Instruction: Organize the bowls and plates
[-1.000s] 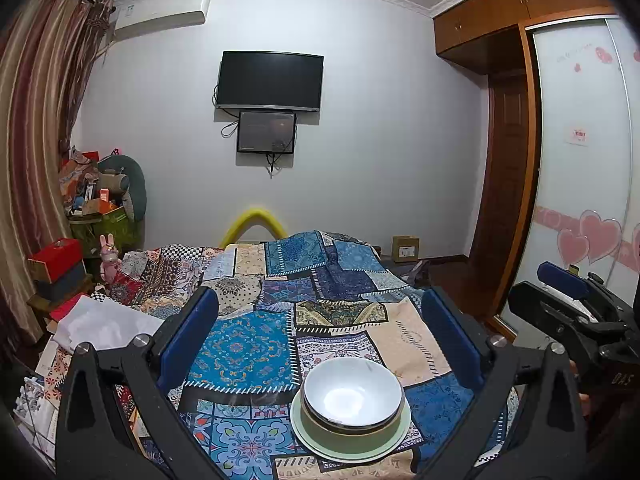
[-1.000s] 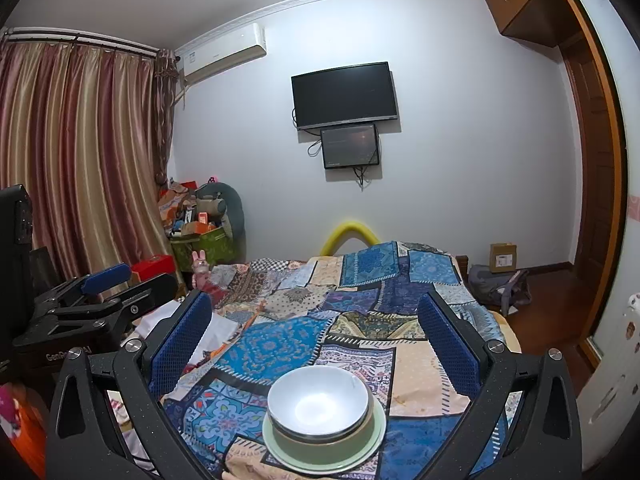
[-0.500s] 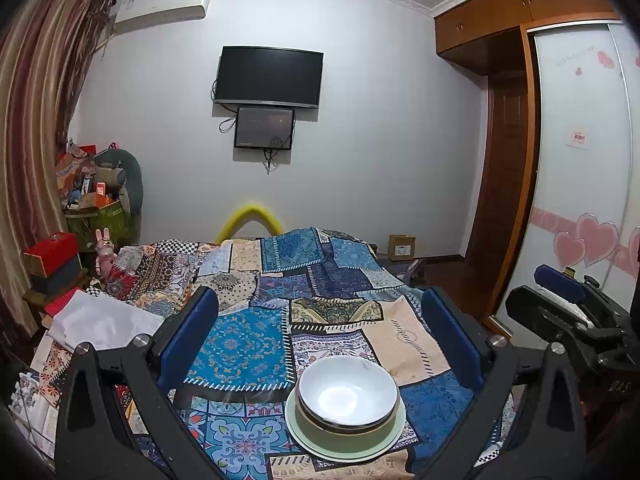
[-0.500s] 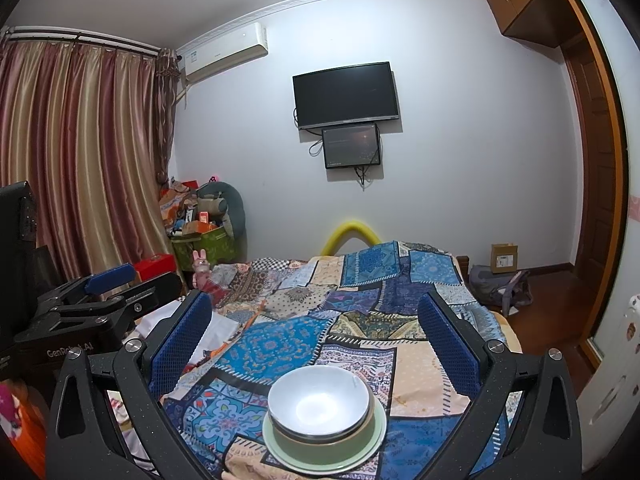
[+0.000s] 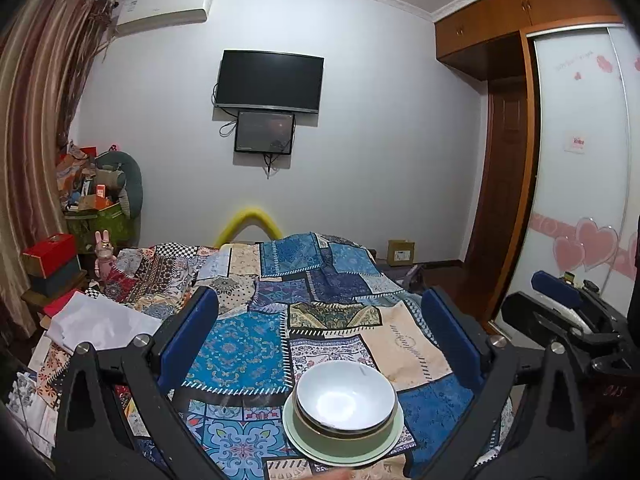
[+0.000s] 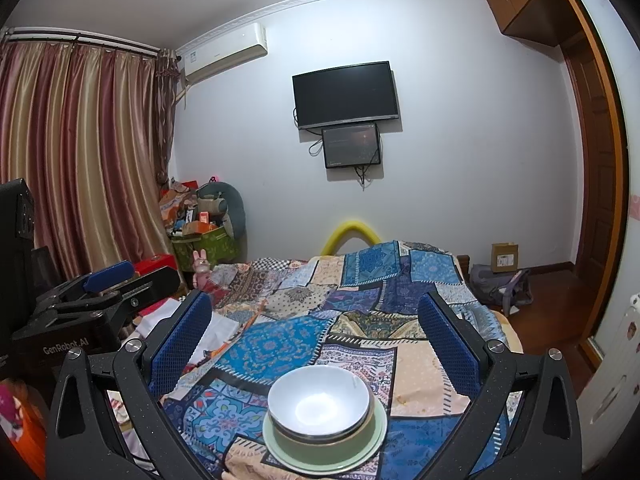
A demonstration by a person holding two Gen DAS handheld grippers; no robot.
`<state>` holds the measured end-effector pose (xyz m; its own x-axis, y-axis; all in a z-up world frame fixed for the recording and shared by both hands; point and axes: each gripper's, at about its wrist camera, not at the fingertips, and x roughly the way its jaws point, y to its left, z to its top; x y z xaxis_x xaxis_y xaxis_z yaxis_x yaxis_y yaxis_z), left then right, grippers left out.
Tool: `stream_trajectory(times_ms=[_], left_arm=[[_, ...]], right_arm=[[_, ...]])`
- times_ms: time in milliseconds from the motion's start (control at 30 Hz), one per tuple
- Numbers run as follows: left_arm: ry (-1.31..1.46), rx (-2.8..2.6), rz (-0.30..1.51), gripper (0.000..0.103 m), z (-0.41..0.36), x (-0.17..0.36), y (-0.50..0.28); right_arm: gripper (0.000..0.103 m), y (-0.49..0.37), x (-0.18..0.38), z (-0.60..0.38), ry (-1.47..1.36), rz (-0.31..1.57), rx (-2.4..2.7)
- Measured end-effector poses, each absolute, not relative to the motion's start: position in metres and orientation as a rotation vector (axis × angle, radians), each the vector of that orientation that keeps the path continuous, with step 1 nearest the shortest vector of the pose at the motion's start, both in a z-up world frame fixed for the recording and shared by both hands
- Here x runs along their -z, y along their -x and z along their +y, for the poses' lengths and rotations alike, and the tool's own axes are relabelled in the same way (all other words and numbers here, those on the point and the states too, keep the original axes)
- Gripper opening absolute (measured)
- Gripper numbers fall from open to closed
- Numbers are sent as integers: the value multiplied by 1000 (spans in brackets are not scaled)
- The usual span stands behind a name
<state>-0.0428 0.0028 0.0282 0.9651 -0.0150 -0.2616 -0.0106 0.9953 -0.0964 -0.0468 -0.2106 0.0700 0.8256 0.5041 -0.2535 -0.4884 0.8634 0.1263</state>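
Observation:
A white bowl (image 5: pixel 346 396) sits nested in a green bowl (image 5: pixel 340 440), which stands on a pale green plate (image 5: pixel 304 444), all on a patchwork quilt (image 5: pixel 240 344). The same stack shows in the right wrist view: white bowl (image 6: pixel 318 402), green bowl (image 6: pixel 320 446), plate (image 6: pixel 352 466). My left gripper (image 5: pixel 320 308) is open and empty, above and behind the stack. My right gripper (image 6: pixel 314 312) is open and empty, likewise held over the stack. Each gripper shows at the edge of the other's view, the right one (image 5: pixel 560 304) and the left one (image 6: pixel 108 280).
The quilt covers a bed that runs toward a white wall with a TV (image 5: pixel 269 81). White cloth (image 5: pixel 100 324) lies at the bed's left edge. Boxes and clutter (image 5: pixel 92 208) stand at the left by curtains. A wardrobe (image 5: pixel 580 200) stands at the right.
The left wrist view has drifted slightly, so the stack sits a little left and the room a little lower. The right gripper has barely moved. Both stay open.

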Motion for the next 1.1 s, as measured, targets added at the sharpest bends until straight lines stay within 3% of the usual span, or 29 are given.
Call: stream_trajectory(times_ms=[1100], left_arm=[[110,29,327,103,1,-19,23]], right_arm=[[103,35,-64,-209,-71,333,-529]])
